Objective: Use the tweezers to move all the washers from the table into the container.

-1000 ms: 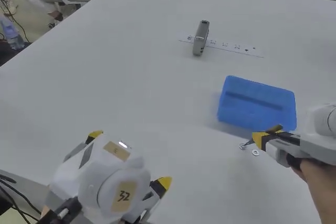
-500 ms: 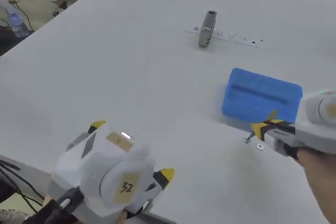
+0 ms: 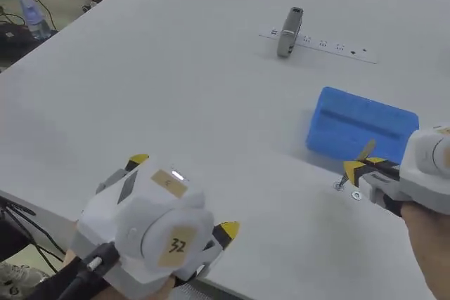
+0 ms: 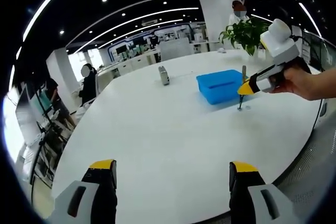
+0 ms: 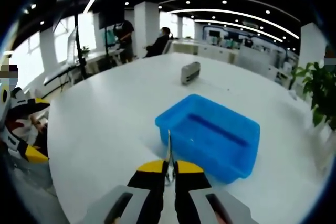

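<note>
- Jaws of the right gripper (image 3: 357, 171) are pressed together on the tweezers (image 5: 168, 148), which stand up between the 2 yellow tips.
- Jaws of the left gripper (image 4: 170, 169) stand wide apart with nothing between them, low over the near part of the white table (image 3: 176, 89).
- Tweezer tips reach down to the table just in front of the near wall of the blue container (image 3: 362, 128).
- 1 washer (image 3: 357, 195) lies on the table just beside those tips; whether they pinch another I cannot tell.
- Well beyond the container stands a grey device (image 3: 288, 29).
</note>
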